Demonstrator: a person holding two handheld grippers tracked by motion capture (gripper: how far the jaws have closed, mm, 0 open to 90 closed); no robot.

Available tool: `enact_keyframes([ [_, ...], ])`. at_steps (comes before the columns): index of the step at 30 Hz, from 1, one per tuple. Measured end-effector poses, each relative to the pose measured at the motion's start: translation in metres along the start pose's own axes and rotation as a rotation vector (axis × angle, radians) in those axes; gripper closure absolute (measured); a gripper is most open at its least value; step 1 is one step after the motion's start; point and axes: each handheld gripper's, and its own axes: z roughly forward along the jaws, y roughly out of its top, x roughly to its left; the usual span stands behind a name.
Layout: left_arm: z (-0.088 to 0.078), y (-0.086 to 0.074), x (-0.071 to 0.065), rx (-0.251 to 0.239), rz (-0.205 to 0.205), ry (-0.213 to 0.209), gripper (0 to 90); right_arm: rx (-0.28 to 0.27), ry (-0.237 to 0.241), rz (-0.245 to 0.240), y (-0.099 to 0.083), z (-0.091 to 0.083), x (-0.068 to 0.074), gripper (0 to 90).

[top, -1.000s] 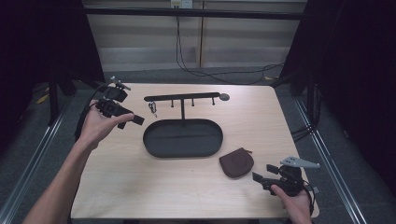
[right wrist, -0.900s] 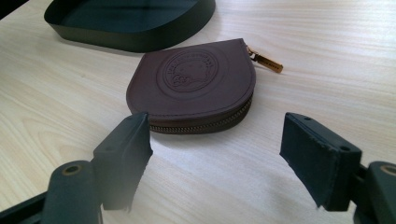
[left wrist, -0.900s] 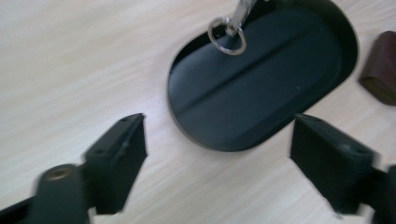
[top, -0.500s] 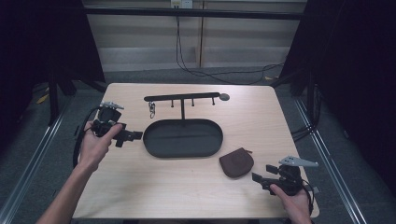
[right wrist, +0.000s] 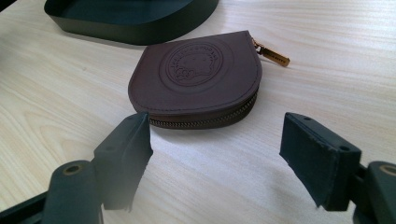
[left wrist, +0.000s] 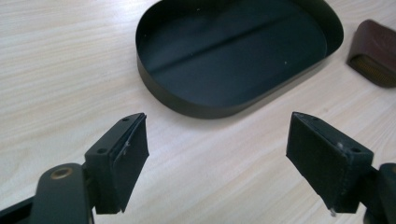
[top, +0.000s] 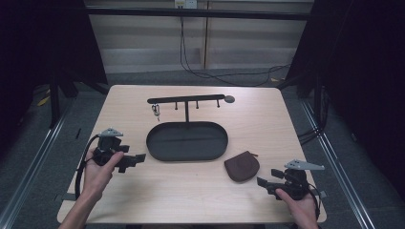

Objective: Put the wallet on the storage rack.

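A brown leather coin pouch (top: 242, 166) (right wrist: 198, 79) with an embossed round mark and a gold zip pull lies flat on the table, right of a black oval tray (top: 186, 141) (left wrist: 233, 51). My right gripper (top: 269, 181) (right wrist: 215, 158) rests low just right of the pouch, open, nothing between its jaws. My left gripper (top: 134, 159) (left wrist: 217, 154) sits low at the tray's left end, jaws wide open and empty. A black rack with pegs (top: 186, 101) stands behind the tray, and a small key ring (top: 155, 111) hangs from its left peg.
The pale wooden table (top: 191, 200) has bare room along its front and left. Dark curtains and metal rails flank it, and cables run on the floor behind.
My left gripper has come down and toward the front, from beside the rack's left end to the tray's left end. The right gripper has stayed still.
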Motion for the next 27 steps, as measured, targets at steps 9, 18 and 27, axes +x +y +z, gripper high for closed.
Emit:
enact_keyframes([
  [9,-0.004,-0.035,-0.012,-0.039,0.016,-0.051,18.8,0.0,0.001,0.017,0.001,-0.001,-0.001,24.2],
  [18,-0.008,-0.07,-0.02,-0.049,0.023,-0.073,18.8,0.002,0.004,0.026,0.009,0.001,-0.001,24.1],
  [27,-0.007,-0.092,-0.024,-0.036,0.019,-0.1,18.0,0.046,-0.009,0.003,0.027,-0.009,0.004,24.0],
])
